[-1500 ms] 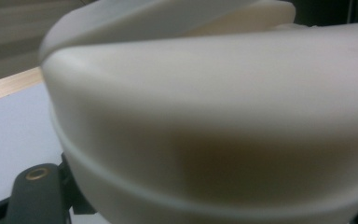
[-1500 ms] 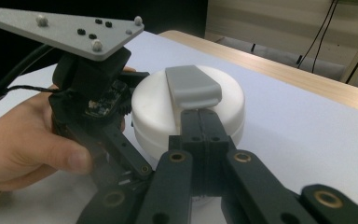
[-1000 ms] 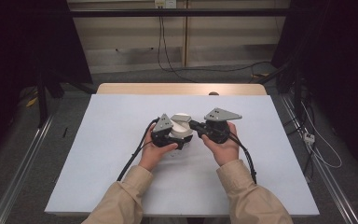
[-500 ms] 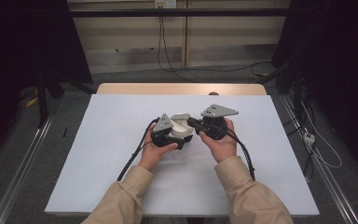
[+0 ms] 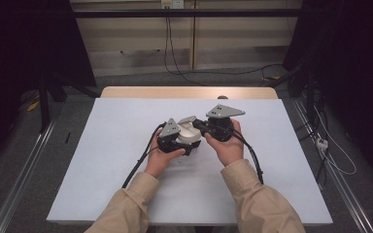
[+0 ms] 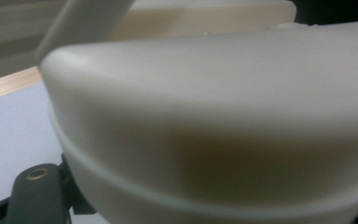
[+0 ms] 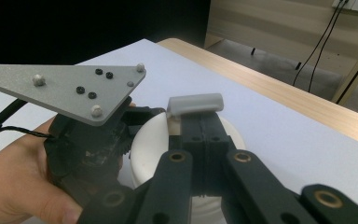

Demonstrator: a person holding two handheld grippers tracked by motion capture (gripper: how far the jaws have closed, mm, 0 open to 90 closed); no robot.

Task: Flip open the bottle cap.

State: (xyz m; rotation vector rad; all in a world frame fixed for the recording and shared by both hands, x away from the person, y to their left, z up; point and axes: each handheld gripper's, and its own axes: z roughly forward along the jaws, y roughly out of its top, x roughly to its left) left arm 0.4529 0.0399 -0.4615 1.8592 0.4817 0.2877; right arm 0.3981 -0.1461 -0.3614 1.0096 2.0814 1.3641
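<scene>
Right gripper view: right gripper [image 7: 200, 116] pinches the grey tab [image 7: 195, 103]; left gripper [image 5: 182, 141] clamps the white pot [image 7: 151, 140]. Pull straight, keep pot steady.

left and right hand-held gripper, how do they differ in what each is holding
The left hand-held gripper clamps the rounded white container by its body; the right hand-held gripper pinches the small grey tab at the container's top. In the high view the left sits lower and nearer the person, the right higher. Both are shut and meet at the same container.
</scene>
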